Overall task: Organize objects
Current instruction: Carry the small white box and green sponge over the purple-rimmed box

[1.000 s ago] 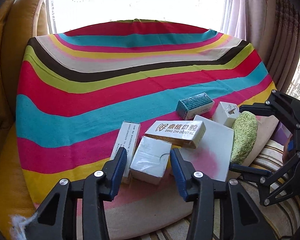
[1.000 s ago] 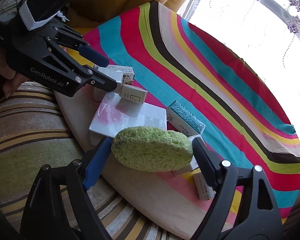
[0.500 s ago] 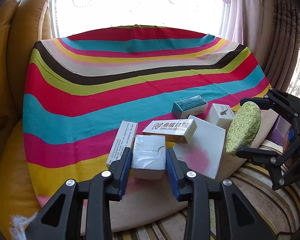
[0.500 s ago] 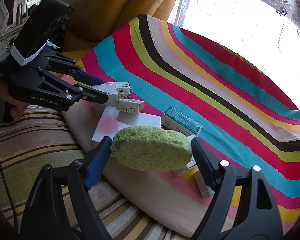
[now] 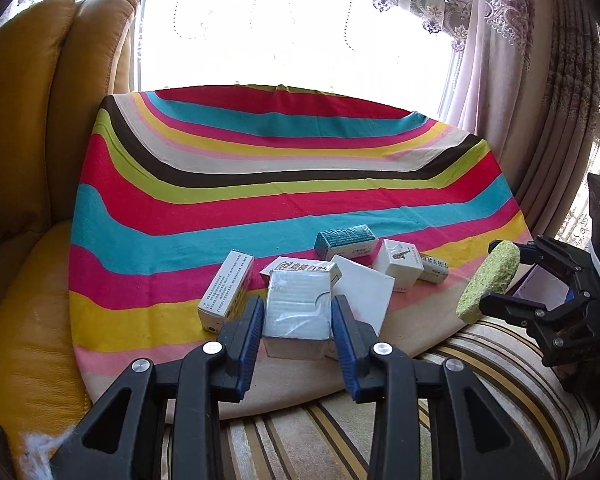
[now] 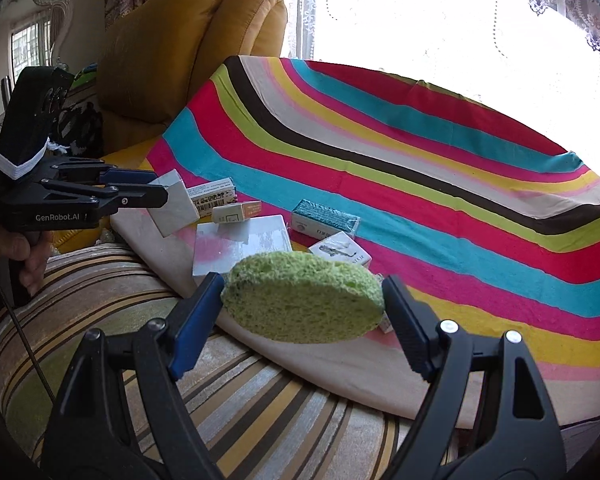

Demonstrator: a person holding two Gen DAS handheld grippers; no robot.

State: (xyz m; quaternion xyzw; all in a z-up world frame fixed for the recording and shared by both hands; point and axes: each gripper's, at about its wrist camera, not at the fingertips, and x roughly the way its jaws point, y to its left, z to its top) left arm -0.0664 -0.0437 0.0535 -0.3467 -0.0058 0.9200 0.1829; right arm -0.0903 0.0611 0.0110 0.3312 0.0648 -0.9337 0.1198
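My left gripper (image 5: 297, 322) is shut on a silver-wrapped box (image 5: 296, 314), held off the striped cloth (image 5: 260, 208); the right wrist view shows that silver-wrapped box (image 6: 176, 206) lifted in the left gripper (image 6: 150, 188). My right gripper (image 6: 302, 300) is shut on a green sponge (image 6: 304, 296), raised above the cloth's near edge. In the left wrist view the green sponge (image 5: 490, 280) hangs at the right. Still on the cloth lie a flat white box (image 5: 364, 292), a teal box (image 5: 346, 240), a dental box (image 5: 300, 268), a tall white box (image 5: 226, 292) and a small white box (image 5: 398, 264).
A yellow leather armchair (image 5: 32, 160) stands at the left and behind the cloth. A striped cushion (image 6: 148, 312) lies in front of the cloth. Curtains (image 5: 540, 100) hang at the right, with a bright window behind. A person's hand (image 6: 24, 252) holds the left gripper's handle.
The left jaws have closed onto the silver-wrapped box and lifted it off the cloth. Both grippers have pulled back and up; the right one has rolled while carrying the sponge.
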